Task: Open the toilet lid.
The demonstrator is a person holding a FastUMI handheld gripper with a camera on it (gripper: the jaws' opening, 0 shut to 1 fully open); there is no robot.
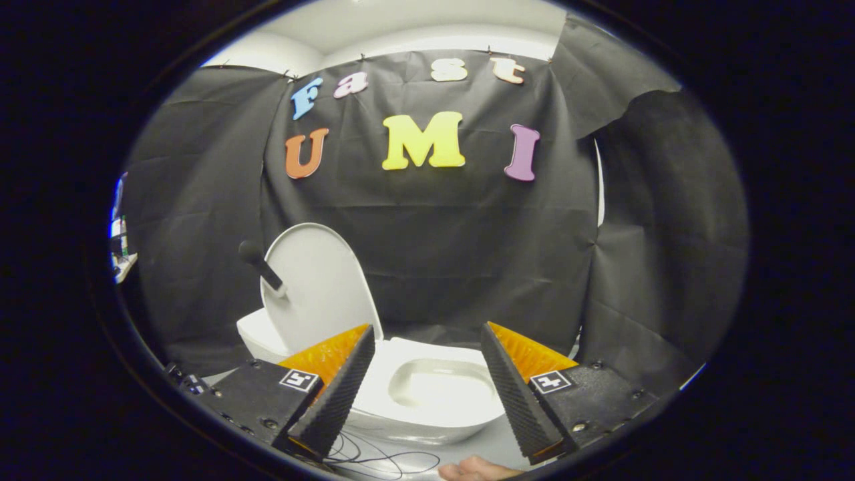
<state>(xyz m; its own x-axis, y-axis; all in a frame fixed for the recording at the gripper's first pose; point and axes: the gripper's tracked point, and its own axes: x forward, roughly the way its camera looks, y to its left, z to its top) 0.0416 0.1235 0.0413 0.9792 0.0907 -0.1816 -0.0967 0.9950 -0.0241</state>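
Gripper: fingers spread apart, holding nothing. Toilet lid: raised upright, beyond the left finger, black handle attached. Toilet bowl: uncovered, between the fingers.

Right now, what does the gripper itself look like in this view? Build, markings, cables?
The gripper has two wedge-shaped fingers with finely ribbed inner faces, standing apart with nothing between them. Each sits on a flat black block fixed with screws, and each block carries a small square black-and-white marker. Thin dark cables loop on the floor below. Part of a bare hand shows underneath, no sleeve visible.
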